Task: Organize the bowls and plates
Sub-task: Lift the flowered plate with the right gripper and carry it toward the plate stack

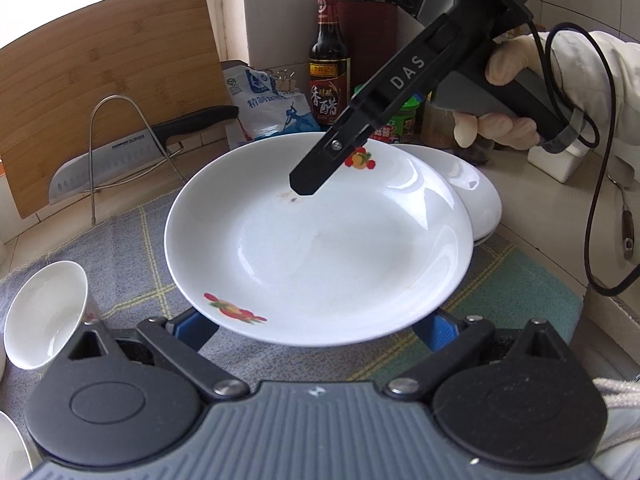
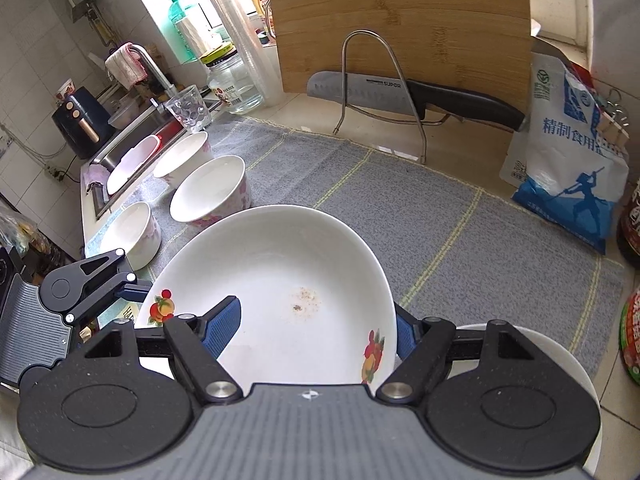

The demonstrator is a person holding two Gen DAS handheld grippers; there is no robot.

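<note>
A white plate with fruit prints is held above the grey mat. It also shows in the right wrist view. My right gripper grips its rim, one blue finger over the inside and one under. In the left wrist view the right gripper reaches over the plate's far rim. My left gripper is open with its blue fingers under the plate's near edge. More white plates are stacked behind it. White bowls stand on the mat at the left; one bowl is near my left gripper.
A bamboo cutting board and a knife in a wire rack stand at the back. A salt bag, a vinegar bottle and jars sit on the right. The sink lies at the far left.
</note>
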